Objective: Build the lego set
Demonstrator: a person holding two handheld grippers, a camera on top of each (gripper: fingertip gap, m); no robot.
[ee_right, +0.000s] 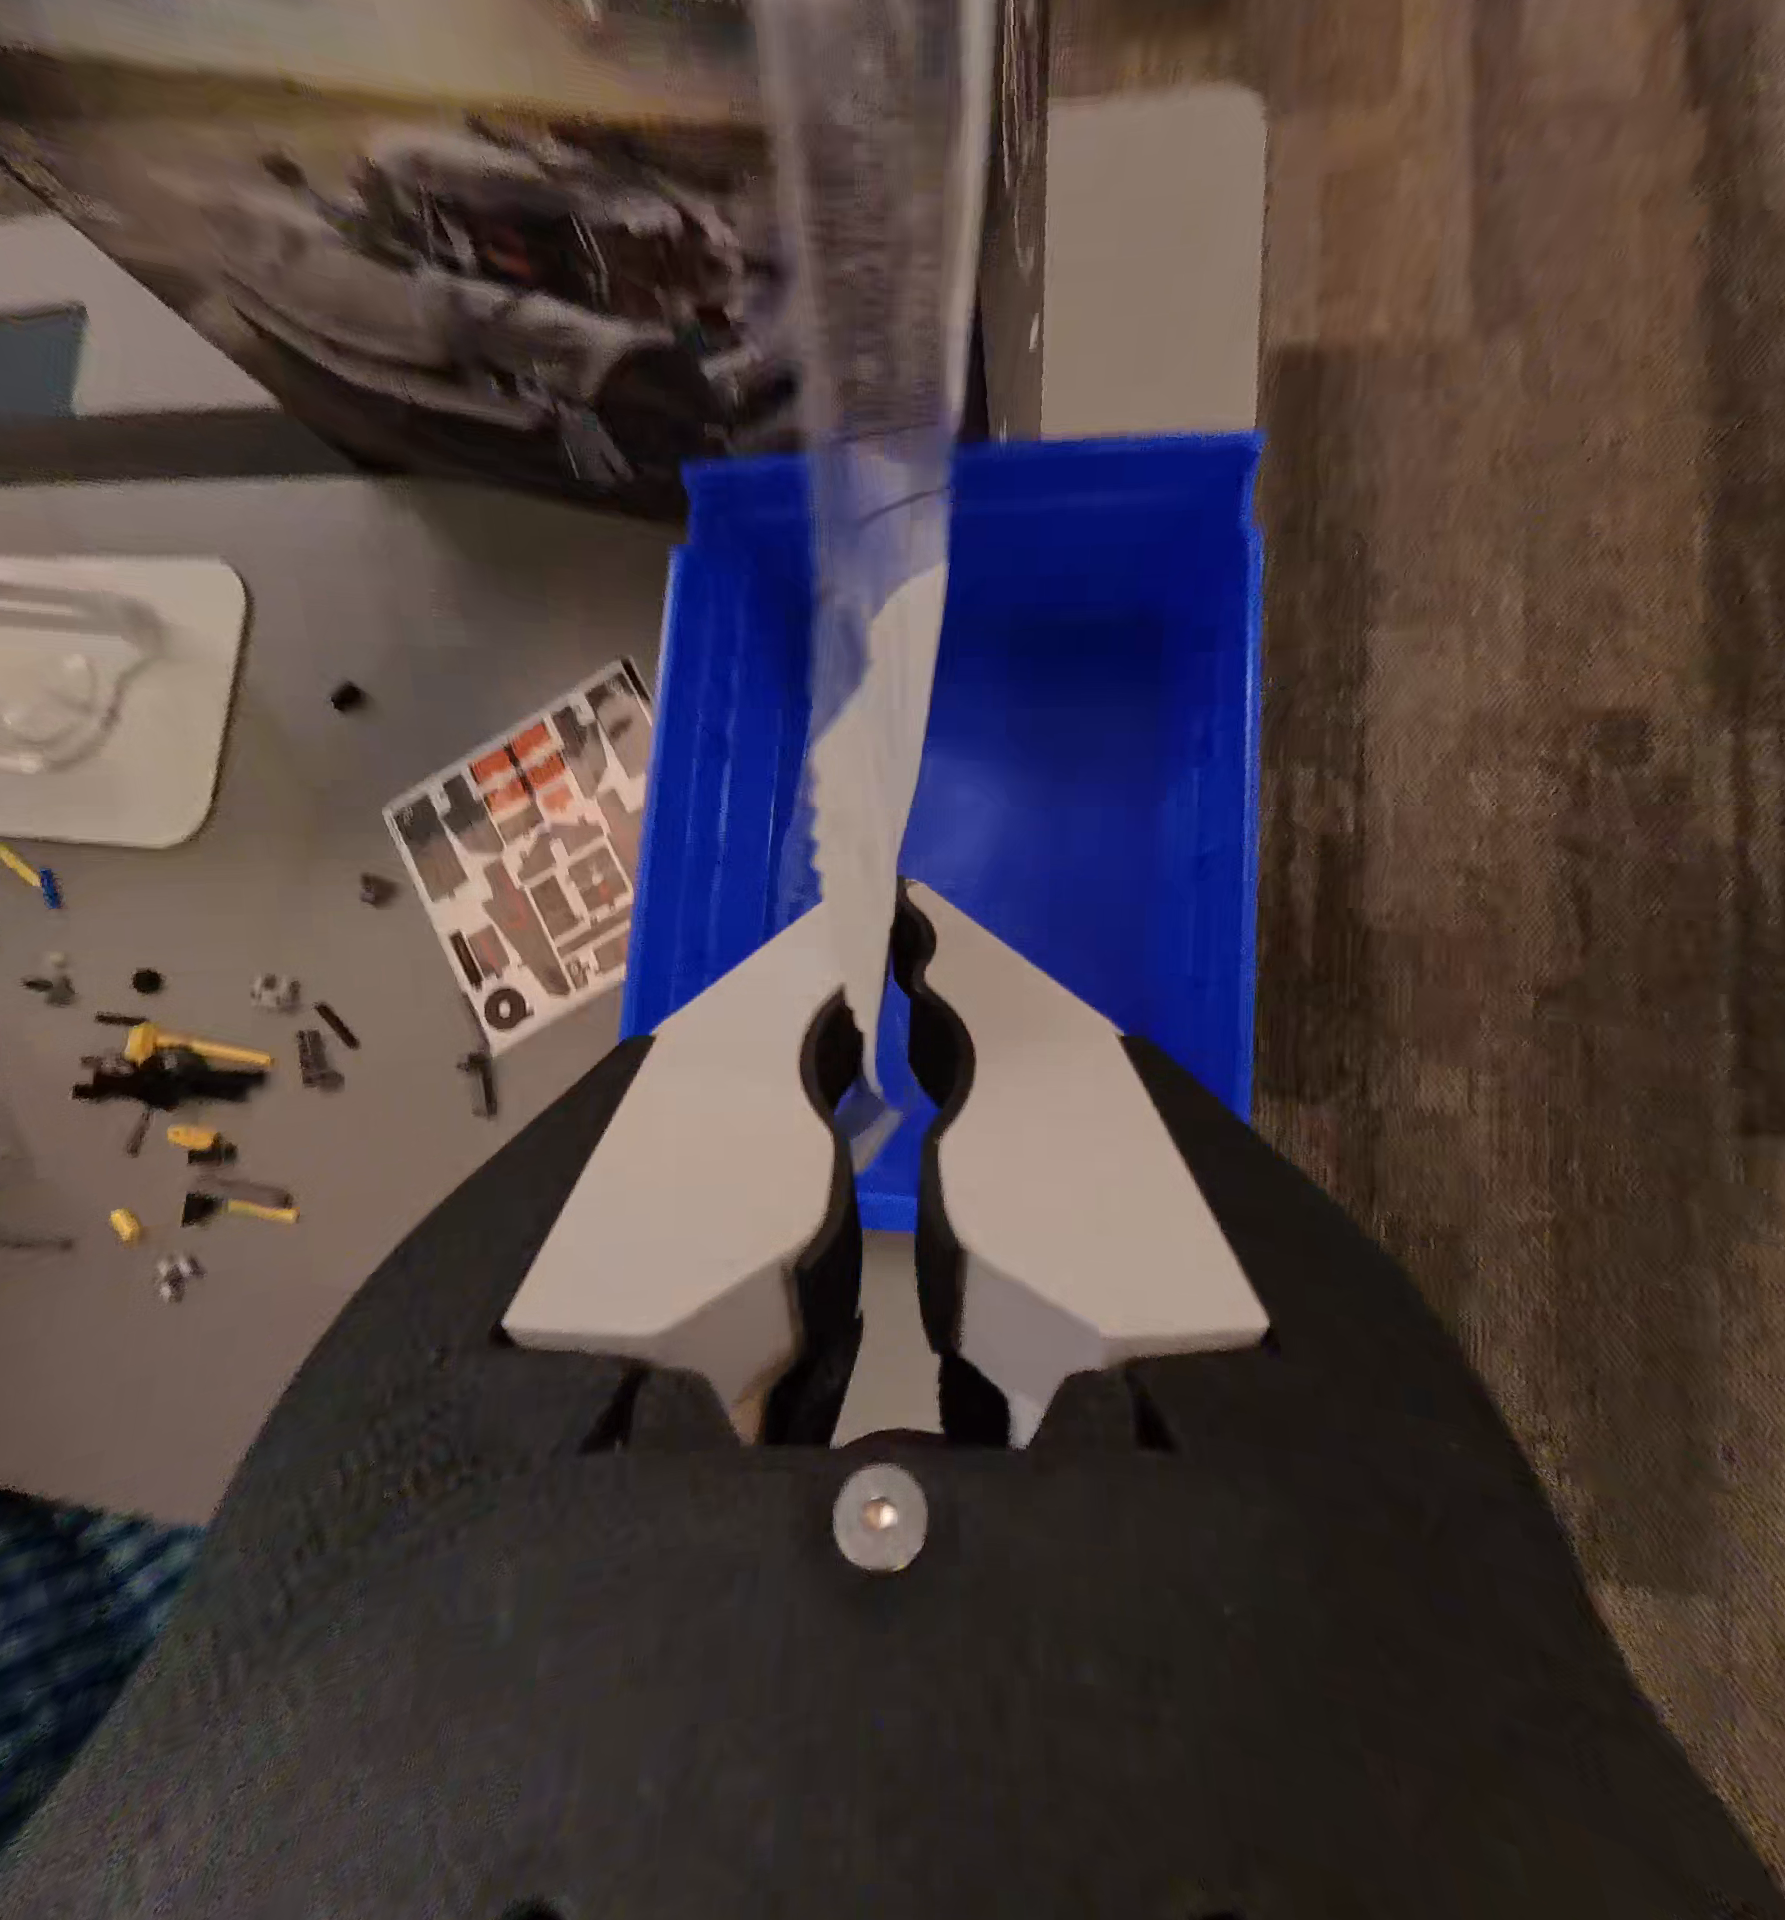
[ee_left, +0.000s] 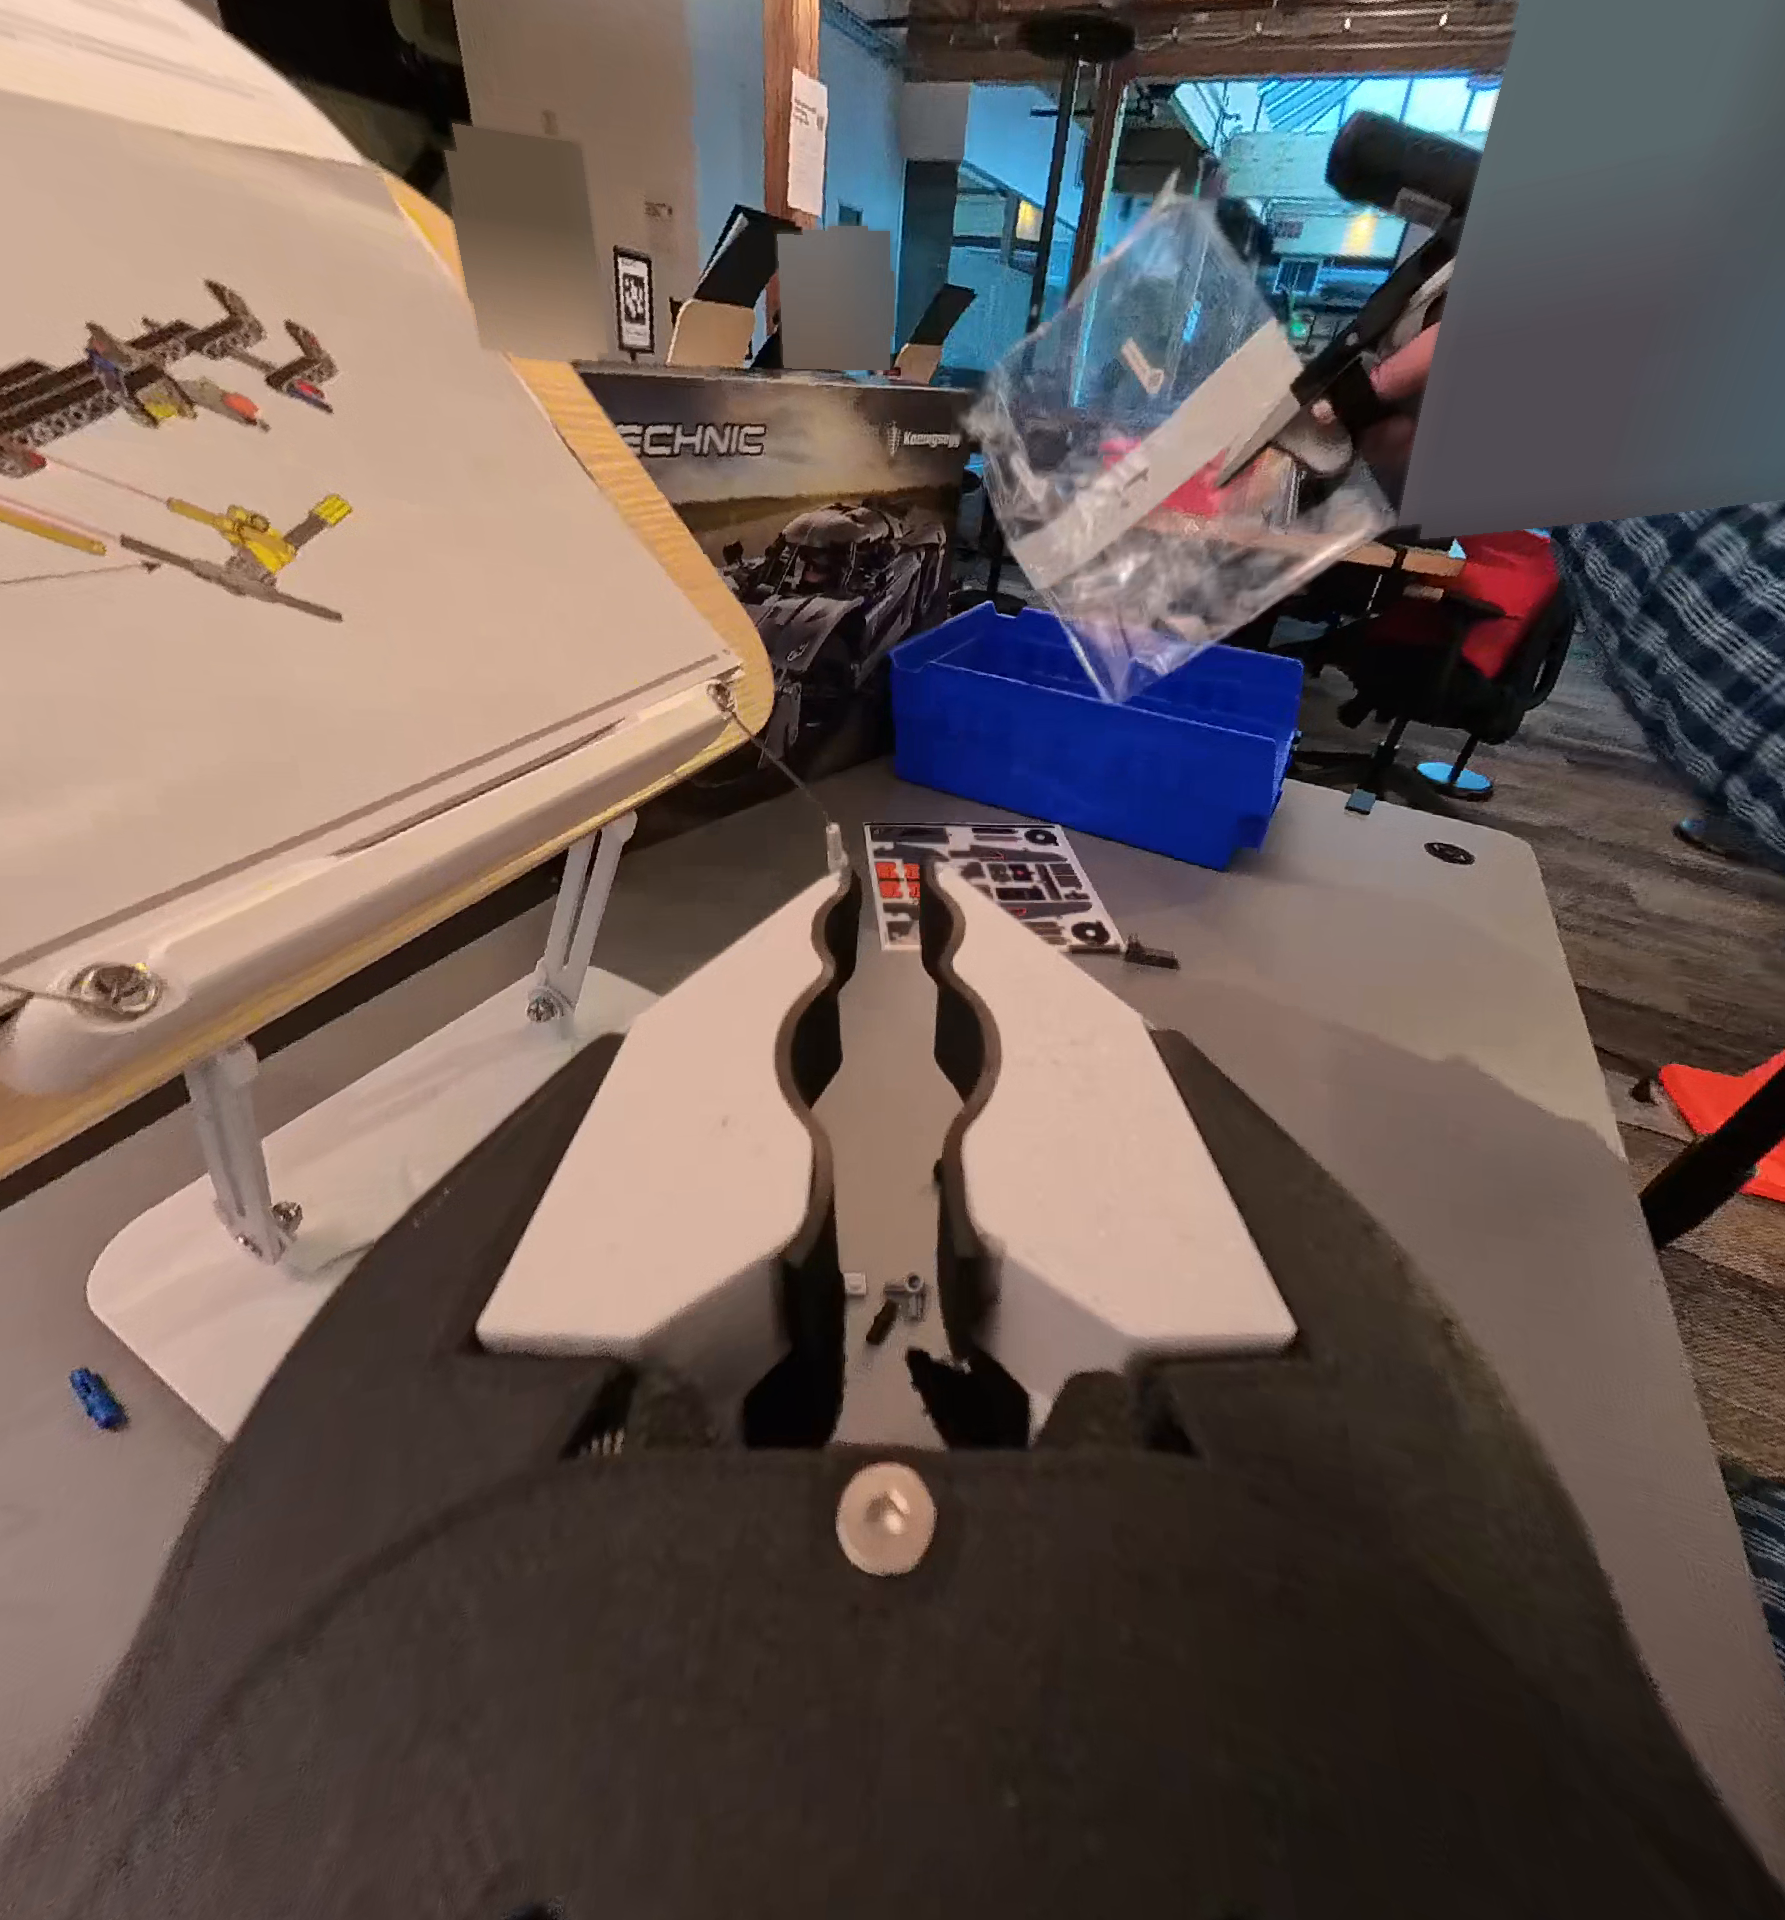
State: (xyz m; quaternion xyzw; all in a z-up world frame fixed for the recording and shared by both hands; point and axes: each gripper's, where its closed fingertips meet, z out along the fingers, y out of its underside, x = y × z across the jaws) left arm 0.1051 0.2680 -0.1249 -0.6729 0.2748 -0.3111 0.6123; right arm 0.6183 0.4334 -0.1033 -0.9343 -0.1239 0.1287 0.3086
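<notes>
Wood-plank floor (ee_right: 1553,727) spreads at three o'clock. Windows (ee_left: 1314,223) glow blue at one o'clock, beyond a wooden post (ee_left: 791,104).

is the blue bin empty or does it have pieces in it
Empty, as far as shown: the blue bin shows bare floor; the clear bag held by the right gripper hides a strip.
</notes>
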